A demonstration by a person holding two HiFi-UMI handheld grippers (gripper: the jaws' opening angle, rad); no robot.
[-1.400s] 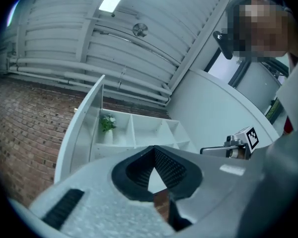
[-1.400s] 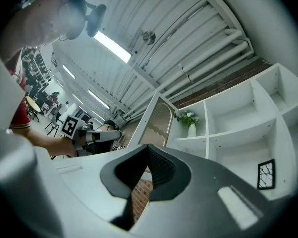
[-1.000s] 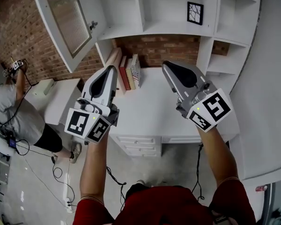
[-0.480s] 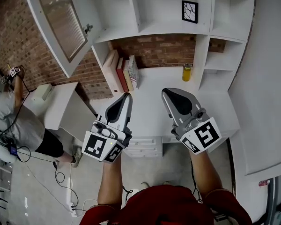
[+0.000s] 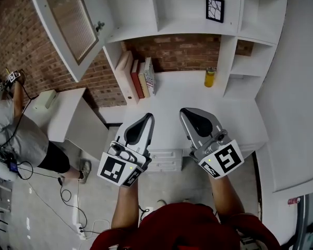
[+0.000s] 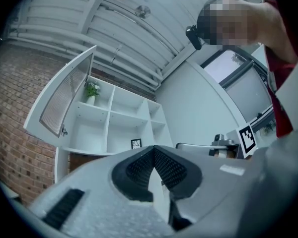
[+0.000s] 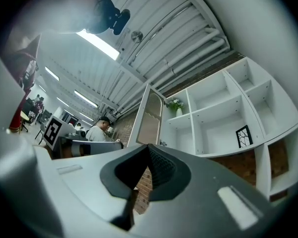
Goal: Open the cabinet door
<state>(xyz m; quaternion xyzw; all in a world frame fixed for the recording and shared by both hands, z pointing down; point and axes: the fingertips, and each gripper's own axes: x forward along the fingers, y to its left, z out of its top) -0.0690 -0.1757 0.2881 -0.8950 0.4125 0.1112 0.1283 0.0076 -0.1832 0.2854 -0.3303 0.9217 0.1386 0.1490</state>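
Cabinet door (image 5: 68, 20): is standing swung wide open at the far left of the shelf unit, well above the table, with its panelled face turned out toward the brick wall; nothing is touching it.
Left gripper (image 5: 142, 121): is hanging with its jaws closed together and nothing between them, pointing toward the shelves and well short of the door; in its own view the ribbed pads (image 6: 139, 167) are meeting at the tip.
Right gripper (image 5: 189, 113): is hanging just right of the left one, level with it, with its jaws also pressed together and empty; its pads (image 7: 159, 167) are meeting in its own view.
Table (image 5: 172, 95): is lying white under both grippers, with drawers (image 5: 161, 160) along its near edge.
Books (image 5: 138, 77): are leaning together at the table's far left, against the shelf unit's side.
Yellow bottle (image 5: 210, 78): is standing upright at the table's far right.
Shelf unit (image 5: 172, 33): is rising white above the table, its left compartments uncovered by the open door.
Framed picture (image 5: 215, 9): is standing in an upper compartment, to the right.
Potted plant (image 6: 92, 89): is sitting in the top left compartment, just beside the open door.
Brick wall (image 5: 15, 40): is running behind the shelves and out to the left.
Person (image 5: 13, 126): is standing at the far left by a second white table.
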